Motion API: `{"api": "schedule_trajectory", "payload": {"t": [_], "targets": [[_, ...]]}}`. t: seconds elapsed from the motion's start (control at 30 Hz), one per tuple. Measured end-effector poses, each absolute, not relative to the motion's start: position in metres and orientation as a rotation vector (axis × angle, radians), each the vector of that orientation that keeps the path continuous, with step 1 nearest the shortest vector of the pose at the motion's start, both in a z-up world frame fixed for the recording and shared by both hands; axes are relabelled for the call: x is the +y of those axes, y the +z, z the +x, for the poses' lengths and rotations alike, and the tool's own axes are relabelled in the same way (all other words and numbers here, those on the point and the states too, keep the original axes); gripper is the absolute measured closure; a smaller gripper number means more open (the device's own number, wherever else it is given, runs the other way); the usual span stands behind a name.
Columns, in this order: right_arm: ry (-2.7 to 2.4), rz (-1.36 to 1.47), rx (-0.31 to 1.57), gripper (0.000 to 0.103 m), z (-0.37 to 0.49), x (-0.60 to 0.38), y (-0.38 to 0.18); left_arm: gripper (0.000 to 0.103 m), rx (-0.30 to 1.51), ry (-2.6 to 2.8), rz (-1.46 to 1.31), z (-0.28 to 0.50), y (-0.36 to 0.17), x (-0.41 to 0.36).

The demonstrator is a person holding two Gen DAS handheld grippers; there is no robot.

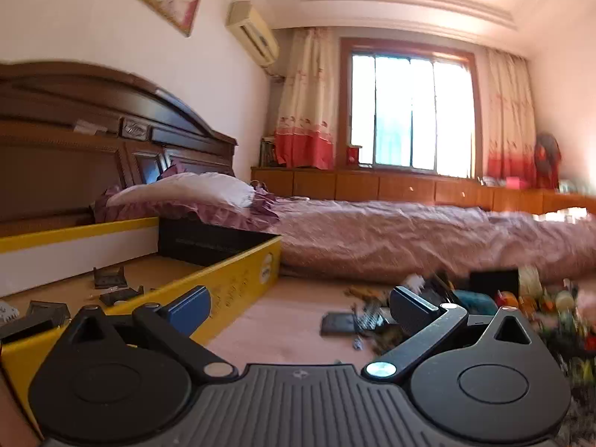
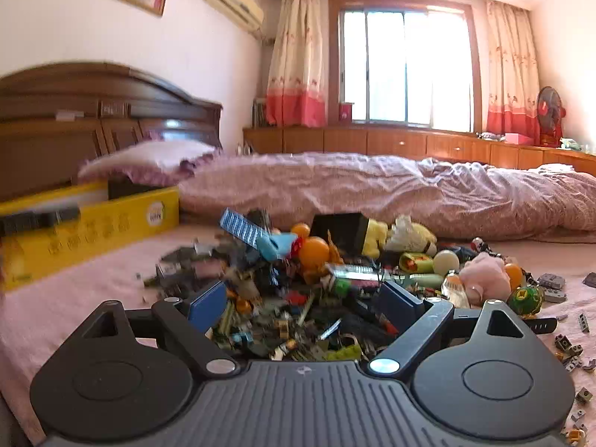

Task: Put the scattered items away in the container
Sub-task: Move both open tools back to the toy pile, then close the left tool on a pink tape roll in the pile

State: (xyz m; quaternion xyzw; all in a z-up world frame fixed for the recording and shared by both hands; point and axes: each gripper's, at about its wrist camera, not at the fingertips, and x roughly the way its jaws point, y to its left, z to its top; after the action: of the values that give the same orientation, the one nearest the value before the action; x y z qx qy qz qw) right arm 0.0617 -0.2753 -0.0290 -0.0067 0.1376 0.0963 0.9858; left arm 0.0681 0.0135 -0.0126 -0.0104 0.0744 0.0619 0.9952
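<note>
The right gripper [image 2: 303, 307] is wide and holds nothing, low in the frame over the messy pile of small toys [image 2: 298, 290]. The left gripper [image 1: 298, 307] is wide and empty too. A grab here might catch many bits, and some could fall before the yellow cardboard box [image 2: 93, 231] at the left.

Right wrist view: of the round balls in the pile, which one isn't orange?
The pale cream ball, right of the pile's centre beside the pink plush toy. The other balls, like the big one, are orange.

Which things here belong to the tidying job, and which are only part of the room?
For the job:
- yellow box, a few dark pieces already inside
- toy pile on the bed, with an orange ball and a pink plush
- right gripper, open over the pile

Just there:
- pillow
- window
- fan
</note>
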Motion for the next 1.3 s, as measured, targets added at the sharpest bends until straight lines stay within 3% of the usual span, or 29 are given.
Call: {"api": "schedule_trajectory", "payload": {"t": [0.33, 0.53, 0.73, 0.83, 1.0, 1.1, 1.23, 1.3], "targets": [[0.215, -0.029, 0.233, 0.012, 0.024, -0.285, -0.015, 0.0, 0.178, -0.068, 0.041, 0.042, -0.035, -0.067], [0.141, 0.008, 0.299, 0.011, 0.039, -0.294, -0.03, 0.001, 0.318, -0.131, 0.072, 0.053, -0.075, -0.104], [0.165, -0.061, 0.324, 0.011, 0.043, -0.272, -0.045, 0.001, 0.253, -0.155, 0.138, 0.049, -0.076, -0.113], [0.199, -0.051, 0.34, 0.013, 0.047, -0.266, -0.049, 0.008, 0.248, -0.059, 0.183, 0.052, -0.072, -0.11], [0.248, -0.02, 0.378, 0.044, 0.05, -0.261, -0.054, 0.034, 0.3, -0.006, 0.1, 0.067, -0.069, -0.09], [0.258, -0.034, 0.368, 0.048, 0.048, -0.256, -0.054, 0.045, 0.345, -0.027, 0.053, 0.076, -0.069, -0.083], [0.263, -0.041, 0.36, 0.058, 0.046, -0.255, -0.055, 0.054, 0.402, -0.088, -0.047, 0.08, -0.069, -0.072], [0.27, -0.041, 0.367, 0.074, 0.047, -0.256, -0.055, 0.054, 0.412, -0.091, -0.065, 0.078, -0.069, -0.071]]}}
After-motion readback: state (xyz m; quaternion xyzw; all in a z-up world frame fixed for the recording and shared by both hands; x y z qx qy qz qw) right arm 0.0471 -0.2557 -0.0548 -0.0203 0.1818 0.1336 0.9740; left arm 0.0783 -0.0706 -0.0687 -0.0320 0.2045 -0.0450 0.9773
